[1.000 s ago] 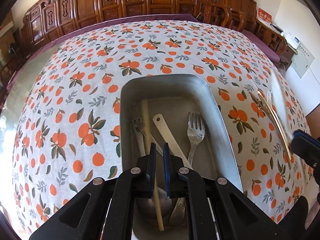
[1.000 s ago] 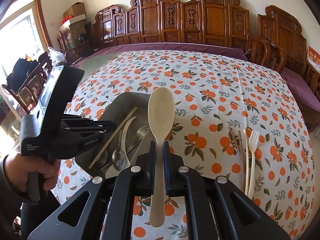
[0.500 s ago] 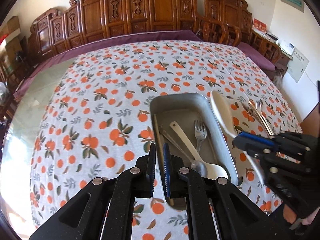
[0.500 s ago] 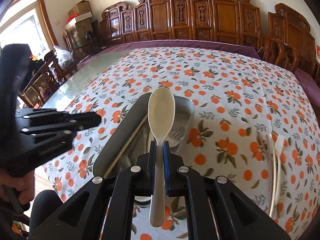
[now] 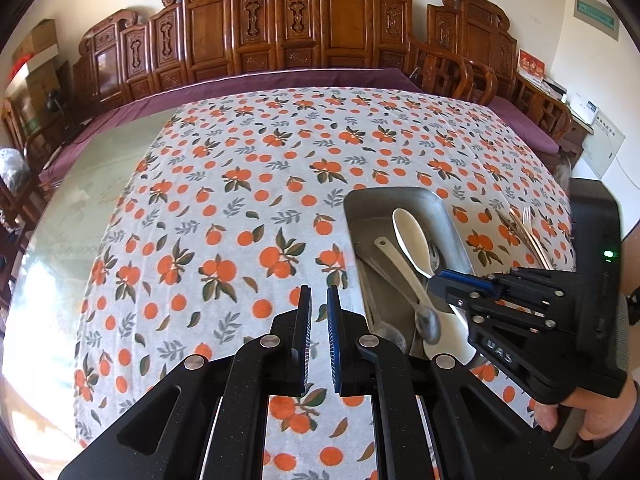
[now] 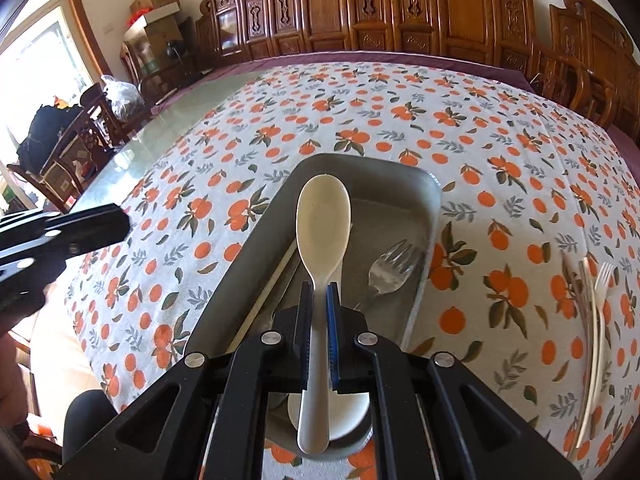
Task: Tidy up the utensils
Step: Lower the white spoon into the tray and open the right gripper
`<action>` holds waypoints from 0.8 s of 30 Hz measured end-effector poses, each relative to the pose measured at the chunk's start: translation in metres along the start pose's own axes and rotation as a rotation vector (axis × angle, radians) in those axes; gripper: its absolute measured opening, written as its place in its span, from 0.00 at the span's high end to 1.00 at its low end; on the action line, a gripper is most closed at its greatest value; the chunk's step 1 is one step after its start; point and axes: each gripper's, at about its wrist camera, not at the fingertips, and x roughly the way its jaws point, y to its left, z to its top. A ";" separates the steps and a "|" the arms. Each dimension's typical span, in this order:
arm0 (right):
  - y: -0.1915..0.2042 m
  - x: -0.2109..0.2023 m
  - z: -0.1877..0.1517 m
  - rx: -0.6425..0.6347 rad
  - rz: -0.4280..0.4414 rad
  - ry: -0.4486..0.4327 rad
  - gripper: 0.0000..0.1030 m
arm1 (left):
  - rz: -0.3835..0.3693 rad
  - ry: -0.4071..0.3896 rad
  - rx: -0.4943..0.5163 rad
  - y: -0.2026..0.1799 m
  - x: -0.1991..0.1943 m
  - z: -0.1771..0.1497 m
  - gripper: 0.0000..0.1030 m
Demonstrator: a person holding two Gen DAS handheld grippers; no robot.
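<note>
My right tongs [image 6: 319, 294] clamp the handle of a cream spoon [image 6: 323, 224], its bowl poised over the metal tray [image 6: 420, 188] on the table [image 5: 240, 200]. My left tongs [image 5: 319, 300] are closed and empty, beside the tray's left edge.

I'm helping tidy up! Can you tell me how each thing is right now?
Right tool: shut on the cream spoon.
Cream spoon: held above the metal tray.
Left tool: shut, empty, over the tablecloth.
Metal tray: holds a fork, spoons and a chopstick.
Metal fork: lying in the tray.
Utensils on the cloth: not yet put away.
</note>
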 end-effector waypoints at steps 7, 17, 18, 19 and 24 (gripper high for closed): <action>0.004 0.010 0.002 -0.007 -0.009 0.010 0.91 | 0.009 -0.003 -0.001 0.006 -0.005 -0.003 0.94; -0.009 -0.011 0.002 0.009 0.019 -0.039 0.91 | -0.005 -0.009 0.010 -0.002 -0.009 -0.003 0.93; -0.012 -0.016 0.002 0.010 0.019 -0.047 0.91 | -0.007 -0.010 0.014 -0.005 -0.009 -0.002 0.93; -0.016 -0.023 0.002 0.011 0.020 -0.059 0.91 | -0.011 -0.013 0.019 -0.008 -0.010 -0.002 0.93; -0.035 -0.057 -0.001 0.003 0.010 -0.107 0.91 | -0.026 -0.030 0.035 -0.024 -0.014 0.001 0.84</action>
